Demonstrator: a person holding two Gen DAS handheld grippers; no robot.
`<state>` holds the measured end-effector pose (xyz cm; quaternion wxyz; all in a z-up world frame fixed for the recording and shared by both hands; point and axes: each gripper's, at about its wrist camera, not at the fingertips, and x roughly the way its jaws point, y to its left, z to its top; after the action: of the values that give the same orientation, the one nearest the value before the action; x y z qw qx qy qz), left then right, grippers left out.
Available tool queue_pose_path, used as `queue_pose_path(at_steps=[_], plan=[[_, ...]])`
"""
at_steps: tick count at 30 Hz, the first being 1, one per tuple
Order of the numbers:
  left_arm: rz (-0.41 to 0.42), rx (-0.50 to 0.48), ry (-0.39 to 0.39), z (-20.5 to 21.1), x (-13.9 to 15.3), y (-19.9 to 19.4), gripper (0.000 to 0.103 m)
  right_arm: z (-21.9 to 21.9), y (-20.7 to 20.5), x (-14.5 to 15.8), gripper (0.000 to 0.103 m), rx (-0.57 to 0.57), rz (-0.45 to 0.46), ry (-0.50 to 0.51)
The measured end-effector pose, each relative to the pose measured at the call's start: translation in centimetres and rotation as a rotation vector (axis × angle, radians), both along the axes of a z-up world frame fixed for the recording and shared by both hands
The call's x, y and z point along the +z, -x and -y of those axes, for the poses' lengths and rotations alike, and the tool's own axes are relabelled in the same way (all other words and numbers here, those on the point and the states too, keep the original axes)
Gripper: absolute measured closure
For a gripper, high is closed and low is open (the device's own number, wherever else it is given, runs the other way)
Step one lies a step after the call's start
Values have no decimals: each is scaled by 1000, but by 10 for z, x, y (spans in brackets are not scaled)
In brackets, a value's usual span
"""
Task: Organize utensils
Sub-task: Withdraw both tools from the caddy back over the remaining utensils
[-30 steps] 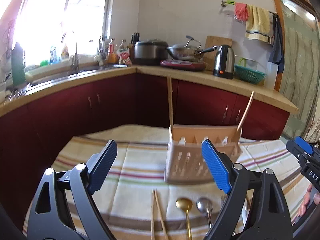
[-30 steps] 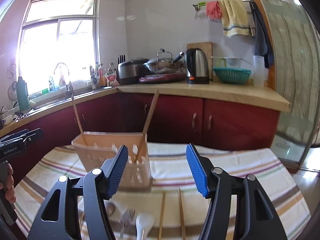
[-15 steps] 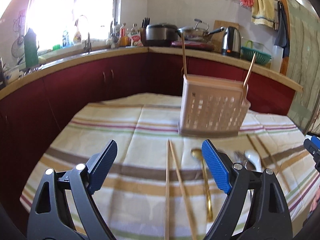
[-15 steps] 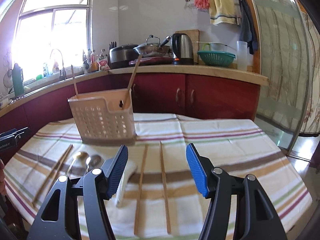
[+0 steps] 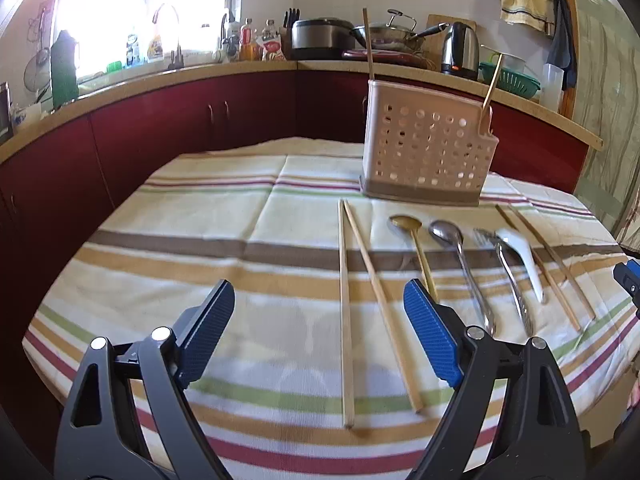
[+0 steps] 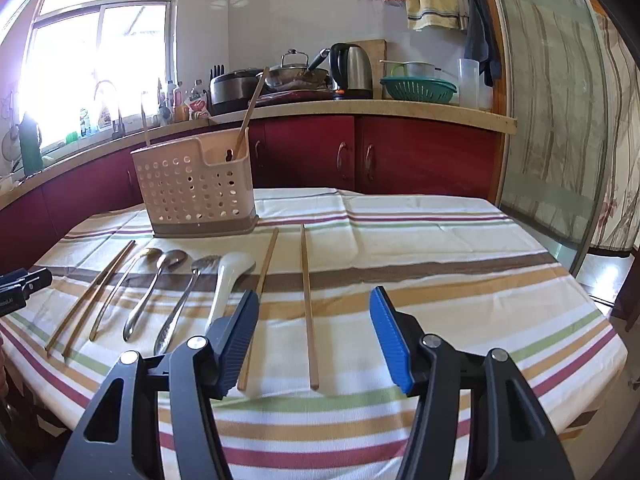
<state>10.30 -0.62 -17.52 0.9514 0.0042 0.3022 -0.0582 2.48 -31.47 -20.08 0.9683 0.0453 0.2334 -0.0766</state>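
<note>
A beige perforated utensil holder (image 5: 428, 148) stands on the striped tablecloth (image 5: 200, 216) with two chopsticks upright in it. In front of it lie a chopstick pair (image 5: 346, 312), a gold spoon (image 5: 416, 248), a steel spoon (image 5: 460, 264), a fork (image 5: 508, 272), a white ceramic spoon (image 5: 520, 252) and a second chopstick pair (image 5: 548, 264). My left gripper (image 5: 318, 286) hovers open above the near chopstick pair, holding nothing. My right gripper (image 6: 315, 292) hangs over one chopstick (image 6: 308, 304) of the other pair; its jaws are closing with nothing gripped.
Red cabinets and a counter (image 6: 360, 106) with a kettle (image 6: 352, 68), wok, rice cooker and green colander run behind the table. A glass door (image 6: 560, 120) stands at the right. The table's near edge lies just under both grippers.
Both grippers have sunk toward the table and tipped downward. The row of utensils on the cloth has come fully into view, and the holder now sits farther off.
</note>
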Motion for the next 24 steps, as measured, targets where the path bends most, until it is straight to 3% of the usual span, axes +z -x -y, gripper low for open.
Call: queue_pose_path(at_steps=[8, 17, 24], plan=[[-29, 6, -6, -5, -19, 11, 20, 1, 5, -15, 51, 0, -17, -7], [-53, -6, -12, -3, -31, 19, 30, 2, 11, -23, 53, 1, -21, -19], [-76, -24, -27, 3, -40, 27, 46, 3, 12, -26, 57, 10, -26, -29]])
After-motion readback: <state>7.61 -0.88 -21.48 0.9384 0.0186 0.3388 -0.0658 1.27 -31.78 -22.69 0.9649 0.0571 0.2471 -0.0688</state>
